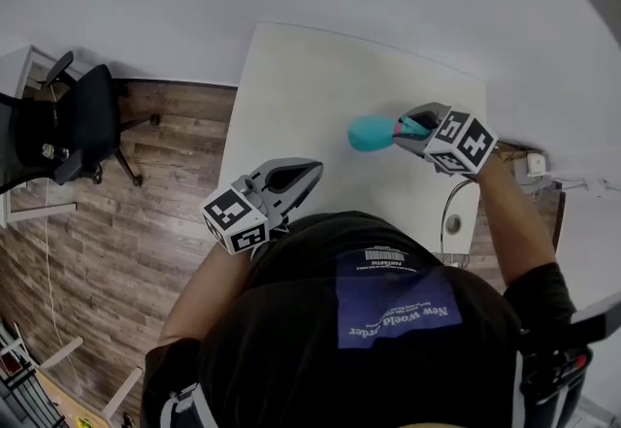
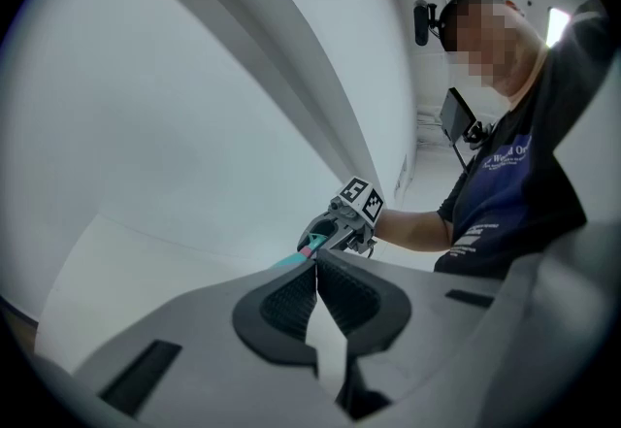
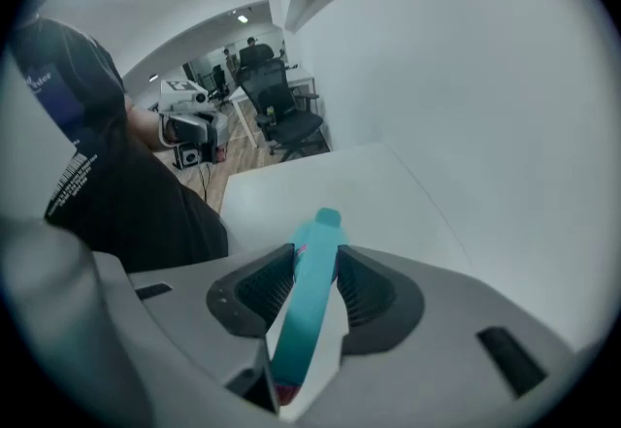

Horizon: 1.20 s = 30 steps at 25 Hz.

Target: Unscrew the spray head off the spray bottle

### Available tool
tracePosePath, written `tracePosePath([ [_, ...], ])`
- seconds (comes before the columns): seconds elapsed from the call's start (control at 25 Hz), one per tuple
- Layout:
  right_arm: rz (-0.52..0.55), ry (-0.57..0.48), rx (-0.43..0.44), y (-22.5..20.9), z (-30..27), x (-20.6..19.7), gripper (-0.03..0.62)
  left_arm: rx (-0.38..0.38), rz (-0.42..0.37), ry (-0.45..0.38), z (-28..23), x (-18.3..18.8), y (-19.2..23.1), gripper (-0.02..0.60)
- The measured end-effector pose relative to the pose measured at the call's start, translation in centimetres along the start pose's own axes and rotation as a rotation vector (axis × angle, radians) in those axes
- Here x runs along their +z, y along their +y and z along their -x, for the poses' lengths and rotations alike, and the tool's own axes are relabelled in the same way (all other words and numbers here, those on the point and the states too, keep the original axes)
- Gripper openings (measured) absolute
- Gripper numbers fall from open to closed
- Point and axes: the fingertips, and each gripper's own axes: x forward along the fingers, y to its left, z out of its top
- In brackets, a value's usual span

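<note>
A teal spray bottle [image 1: 369, 133] hangs above the white table [image 1: 301, 77] at its right side, and my right gripper [image 1: 403, 130] is shut on it. In the right gripper view the bottle [image 3: 309, 290] runs lengthwise between the pads [image 3: 264, 285], its pink end toward the palm and its teal end sticking out past the tips. My left gripper [image 1: 312, 169] hovers near the table's front edge, shut with nothing in it. In the left gripper view its jaws [image 2: 316, 266] meet, and beyond them the right gripper [image 2: 342, 227] shows with the bottle [image 2: 291, 261].
A black office chair [image 1: 82, 120] stands on the wooden floor [image 1: 146, 183] left of the table. A dark cable [image 1: 448, 220] loops at the table's right front corner. White walls lie behind and right of the table. The person's body fills the lower head view.
</note>
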Motion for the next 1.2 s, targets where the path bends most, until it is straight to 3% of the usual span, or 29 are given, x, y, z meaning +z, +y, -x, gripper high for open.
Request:
tracePosePath([
  [0.28, -0.167, -0.288, 0.052, 1.2, 5.6, 1.4, 0.138, -0.069, -0.005, -0.001, -1.4, 1.8, -1.7, 0.013],
  [0.44, -0.217, -0.451, 0.094, 2.6, 9.7, 1.1, 0.138, -0.110, -0.014, 0.011, -2.7, 2.8, -3.8, 0.146],
  [0.56, -0.231, -0.565, 0.137, 4.1, 12.3, 1.0, 0.138, -0.134, -0.017, 0.013, -3.3, 3.4, -5.1, 0.207],
  [0.8, -0.221, -0.700, 0.219, 5.8, 14.8, 2.8, 0.138, -0.182, -0.054, 0.052, -4.5, 4.9, -5.3, 0.425],
  [1.08, -0.194, -0.800, 0.325, 7.2, 16.4, 4.5, 0.138, -0.249, -0.107, 0.061, -6.2, 6.7, -5.9, 0.519],
  [1.2, -0.196, -0.837, 0.371, 7.5, 17.0, 4.9, 0.138, -0.298, -0.119, 0.060, -7.2, 7.4, -6.9, 0.526],
])
